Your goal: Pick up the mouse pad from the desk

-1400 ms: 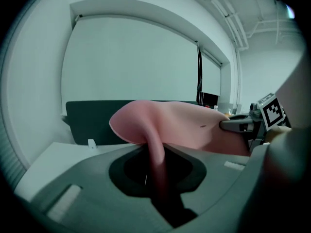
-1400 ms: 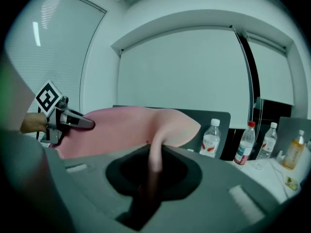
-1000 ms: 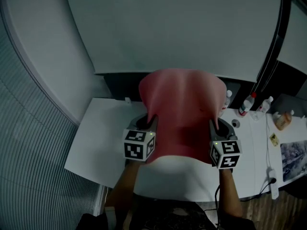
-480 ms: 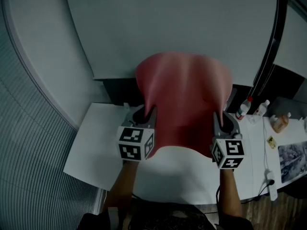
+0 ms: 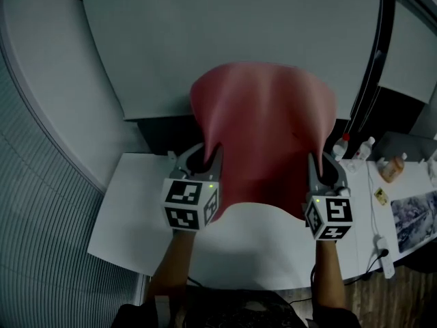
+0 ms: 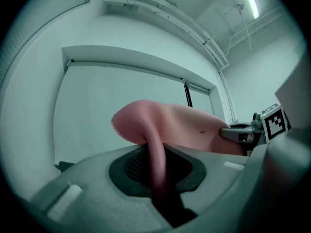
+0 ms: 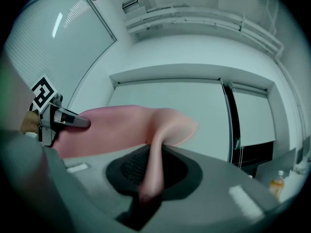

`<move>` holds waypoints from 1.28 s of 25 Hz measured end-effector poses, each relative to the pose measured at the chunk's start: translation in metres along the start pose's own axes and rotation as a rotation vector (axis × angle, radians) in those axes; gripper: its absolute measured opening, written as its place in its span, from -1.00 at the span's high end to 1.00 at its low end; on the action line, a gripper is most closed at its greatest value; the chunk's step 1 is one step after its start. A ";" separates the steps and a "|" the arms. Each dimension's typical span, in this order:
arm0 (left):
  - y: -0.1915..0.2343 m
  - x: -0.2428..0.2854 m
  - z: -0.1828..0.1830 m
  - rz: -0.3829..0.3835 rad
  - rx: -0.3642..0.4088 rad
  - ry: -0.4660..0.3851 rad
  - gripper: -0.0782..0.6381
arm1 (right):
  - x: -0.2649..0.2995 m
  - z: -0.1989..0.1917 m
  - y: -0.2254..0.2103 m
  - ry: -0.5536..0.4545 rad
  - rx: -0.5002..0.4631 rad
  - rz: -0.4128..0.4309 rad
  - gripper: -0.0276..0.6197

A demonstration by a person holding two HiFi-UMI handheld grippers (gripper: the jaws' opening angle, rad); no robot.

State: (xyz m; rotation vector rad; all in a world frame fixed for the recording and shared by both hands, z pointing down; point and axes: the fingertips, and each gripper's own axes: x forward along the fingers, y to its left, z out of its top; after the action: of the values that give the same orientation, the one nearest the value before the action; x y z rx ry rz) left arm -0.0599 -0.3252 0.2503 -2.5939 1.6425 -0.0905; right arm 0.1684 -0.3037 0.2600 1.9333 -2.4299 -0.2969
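Observation:
A pink mouse pad point(image 5: 263, 139) hangs in the air above the white desk point(image 5: 136, 210), stretched between both grippers and bowed upward in the middle. My left gripper point(image 5: 213, 162) is shut on the pad's left edge; in the left gripper view the pink edge point(image 6: 156, 161) runs between the jaws. My right gripper point(image 5: 313, 168) is shut on the right edge, and the right gripper view shows the pad point(image 7: 154, 164) pinched between its jaws. Each gripper view also catches the other gripper at the pad's far side.
Several small bottles point(image 5: 369, 149) stand at the desk's right end, beside an orange bottle point(image 5: 390, 169). A power strip point(image 5: 386, 255) lies near the right front edge. A white wall panel point(image 5: 225, 33) and a dark gap sit behind the desk.
Both grippers have risen together with the pad. The pad stands higher against the wall and arches more.

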 end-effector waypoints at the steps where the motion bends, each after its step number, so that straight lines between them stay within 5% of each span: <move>1: -0.004 0.002 0.001 -0.008 0.001 -0.003 0.60 | -0.003 0.000 -0.004 -0.001 -0.001 -0.010 0.74; 32: -0.169 0.048 0.010 -0.375 0.003 -0.026 0.60 | -0.141 -0.007 -0.120 0.071 -0.044 -0.390 0.74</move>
State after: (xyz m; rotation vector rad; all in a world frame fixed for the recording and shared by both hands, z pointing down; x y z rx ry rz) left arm 0.1135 -0.2960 0.2561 -2.8523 1.1275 -0.0780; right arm 0.3177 -0.1934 0.2616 2.3423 -1.9726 -0.2786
